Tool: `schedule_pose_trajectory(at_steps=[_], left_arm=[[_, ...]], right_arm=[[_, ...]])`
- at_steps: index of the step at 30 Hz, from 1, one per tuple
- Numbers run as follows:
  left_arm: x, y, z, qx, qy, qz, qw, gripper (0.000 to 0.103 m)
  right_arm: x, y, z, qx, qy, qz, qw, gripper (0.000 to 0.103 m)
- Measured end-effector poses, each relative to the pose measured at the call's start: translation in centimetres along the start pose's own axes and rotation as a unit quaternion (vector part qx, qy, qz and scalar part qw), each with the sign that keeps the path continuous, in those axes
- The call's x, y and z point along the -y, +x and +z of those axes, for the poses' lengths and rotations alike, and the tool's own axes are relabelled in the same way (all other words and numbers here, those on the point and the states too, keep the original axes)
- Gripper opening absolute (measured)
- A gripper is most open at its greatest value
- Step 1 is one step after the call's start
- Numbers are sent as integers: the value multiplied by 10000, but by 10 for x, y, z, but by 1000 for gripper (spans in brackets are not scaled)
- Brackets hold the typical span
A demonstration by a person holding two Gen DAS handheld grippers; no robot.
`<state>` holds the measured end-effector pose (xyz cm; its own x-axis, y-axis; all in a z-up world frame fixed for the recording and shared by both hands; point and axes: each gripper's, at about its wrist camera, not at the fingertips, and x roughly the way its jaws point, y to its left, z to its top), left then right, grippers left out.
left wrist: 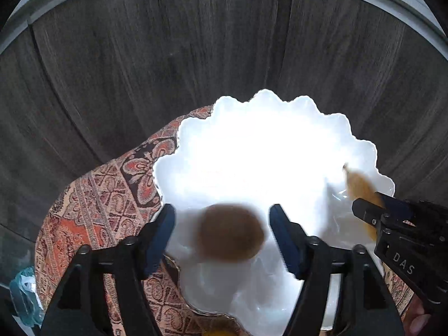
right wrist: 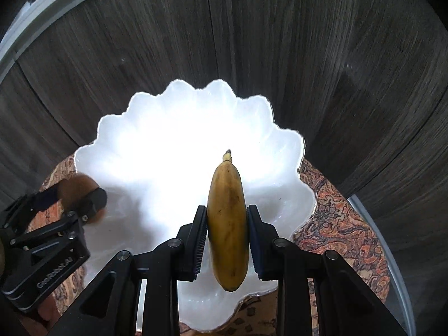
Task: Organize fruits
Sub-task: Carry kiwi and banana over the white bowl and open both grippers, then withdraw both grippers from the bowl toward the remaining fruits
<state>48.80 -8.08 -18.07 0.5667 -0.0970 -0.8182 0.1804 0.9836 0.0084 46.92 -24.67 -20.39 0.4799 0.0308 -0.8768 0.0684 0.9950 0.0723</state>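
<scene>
Brown round fruit [left wrist: 231,232], probably a kiwi, blurred: sits between the fingers of the left tongs [left wrist: 222,233] over the near-left part of the white scalloped bowl [left wrist: 196,128]. The left wrist view shows clear gaps on both sides of it, so the left tongs are spread and no longer pinching it. Judged to be dropping or just let go into the bowl; whether it already rests on the bowl floor cannot be told through the blur and glare.

Banana [right wrist: 228,221], yellow with brown flecks, stem pointing away from the camera: pinched at mid-body by the right tongs [right wrist: 227,238], pads pressed against both its flanks. It hangs over the right half of the bowl, apparently not touching it.

Bowl interior otherwise shows nothing else, though much of it is overexposed.

Bowl stands on a patterned red-and-tan cloth [left wrist: 112,196] covering a small round desk; dark wood-grain floor [left wrist: 140,56] beyond. A bluish plastic bag [left wrist: 25,294] lies at the lower left.

Progress, judged: first fruit as good as delivered; banana positioned but not yet released. Remaining: lower and release the banana, then withdraw both tongs. Any further fruit outside the bowl is not in view.
</scene>
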Motion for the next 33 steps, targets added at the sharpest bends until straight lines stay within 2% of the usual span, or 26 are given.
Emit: schedule_pose_trajectory(at_steps=[3,5,6,7,10,21,33], left_arm=[[-2,-6,1,22,-12,48,10000,80],[-2,-12,2,57,-5,91,9999,85],[-2,-16,3,93,-3,97,9999,87],[-2,-21,3,124,3,105,9999,90],[-3,-34,5,216,-14,193,9996,99],[-13,-96,5,490,-74,291,9983,103],[-18,-153,-17,589,-57,496,9970,103]], right_arm=[[0,-1,0,-41,-5,-42,10000,32],[1,-8,0,26,47,-65,10000,49],[2,-12,0,90,70,-84,9999,63],[2,-19,0,178,93,-112,9997,70],[3,-33,0,282,147,-201,9993,81],[-3,-102,-4,785,96,-474,9957,85],[-14,-157,-28,1043,180,-424,9935,85]])
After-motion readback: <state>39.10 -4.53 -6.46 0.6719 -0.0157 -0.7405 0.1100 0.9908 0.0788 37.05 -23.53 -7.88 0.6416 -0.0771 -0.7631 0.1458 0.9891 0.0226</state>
